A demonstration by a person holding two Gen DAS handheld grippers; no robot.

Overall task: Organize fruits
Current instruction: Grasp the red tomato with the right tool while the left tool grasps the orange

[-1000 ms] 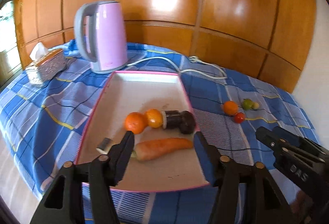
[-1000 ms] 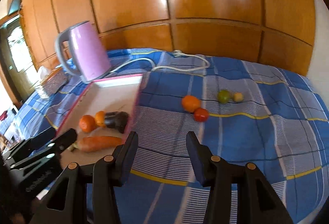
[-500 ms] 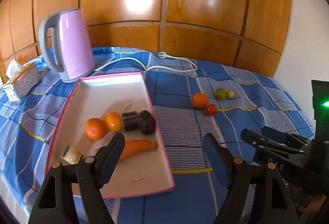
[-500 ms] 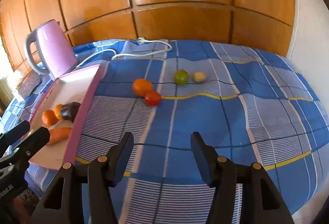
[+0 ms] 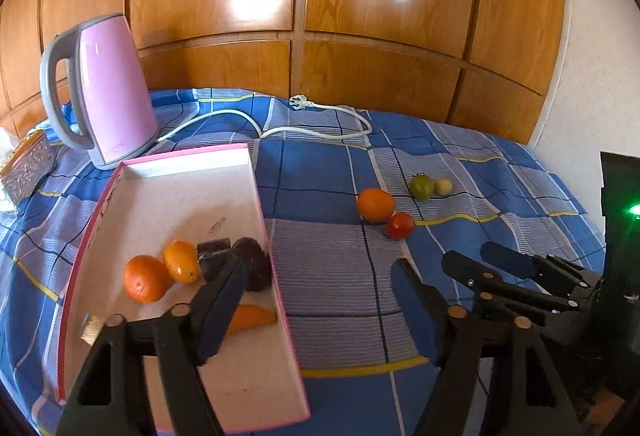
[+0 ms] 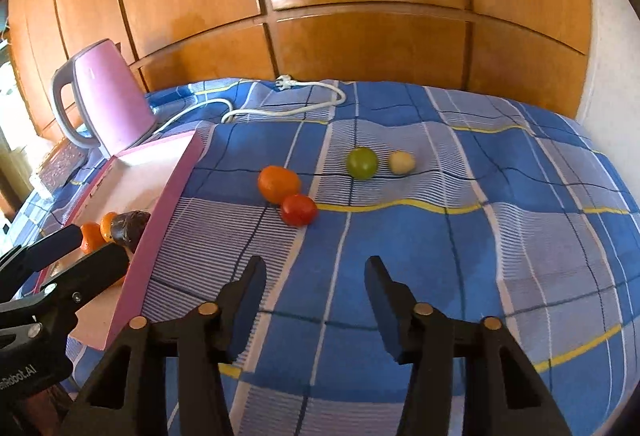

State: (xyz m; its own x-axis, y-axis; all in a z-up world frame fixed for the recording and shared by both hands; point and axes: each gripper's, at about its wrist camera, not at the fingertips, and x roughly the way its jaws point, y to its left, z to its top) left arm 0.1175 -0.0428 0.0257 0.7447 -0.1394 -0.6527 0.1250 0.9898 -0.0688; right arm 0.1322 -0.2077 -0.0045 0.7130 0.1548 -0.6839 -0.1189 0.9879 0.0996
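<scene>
Closing on nothing, both hand-held grippers (image 5: 316, 300) (image 6: 316, 294) hover near tray (image 5: 276, 276), kettle (image 5: 108, 92) and cord (image 5: 320, 130) behind.

Left gripper (image 5: 316, 300): matte black clamp-style frame, triangular cut-outs in both arms, brass-coloured rivets at the pivots, flat dark blue fingers (image 5: 218, 310). Right gripper (image 6: 316, 298): same build, same rivets and cut-outs. White lettering on the left unit's side, partly readable in the right view. Green indicator light (image 5: 634, 211) on a black housing.
</scene>
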